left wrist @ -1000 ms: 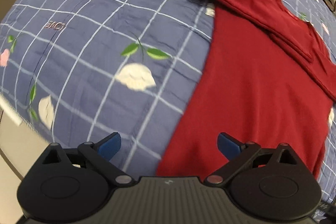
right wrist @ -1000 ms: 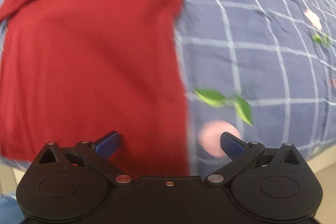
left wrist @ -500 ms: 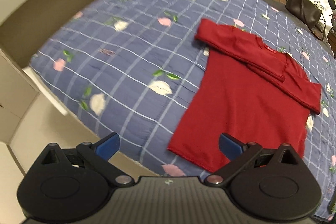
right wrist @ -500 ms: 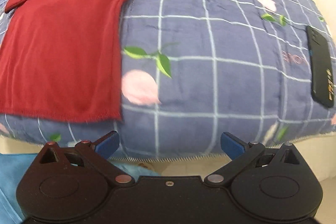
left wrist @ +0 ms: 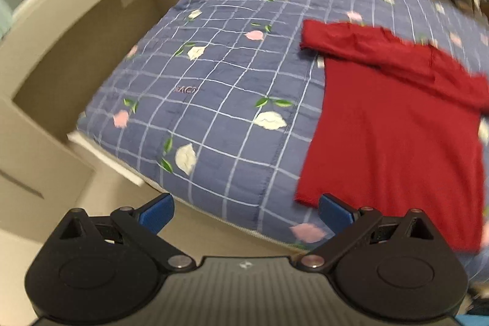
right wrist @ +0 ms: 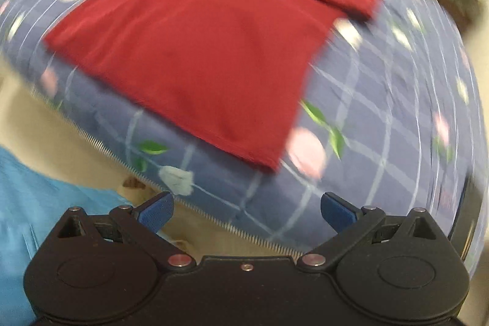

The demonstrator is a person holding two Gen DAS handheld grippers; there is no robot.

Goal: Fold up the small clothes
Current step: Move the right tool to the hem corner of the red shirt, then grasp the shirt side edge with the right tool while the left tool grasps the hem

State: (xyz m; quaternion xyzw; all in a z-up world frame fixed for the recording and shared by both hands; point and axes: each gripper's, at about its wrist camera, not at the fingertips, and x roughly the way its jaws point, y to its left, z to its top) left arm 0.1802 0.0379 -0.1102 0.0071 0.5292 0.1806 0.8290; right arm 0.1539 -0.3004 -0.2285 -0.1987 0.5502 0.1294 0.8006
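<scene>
Both tongs, the left gripper [left wrist: 246,211] and right gripper [right wrist: 247,211], are wide open and hold nothing, so grabbing the flat red shirt [left wrist: 394,124] near the bed [left wrist: 214,75] edge might pinch the blanket too.

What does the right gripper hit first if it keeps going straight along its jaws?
Probably the blue checked bedspread at the bed's near edge, just short of the red shirt hem. The right gripper is open and empty. The view is blurred, so depth is uncertain.
</scene>
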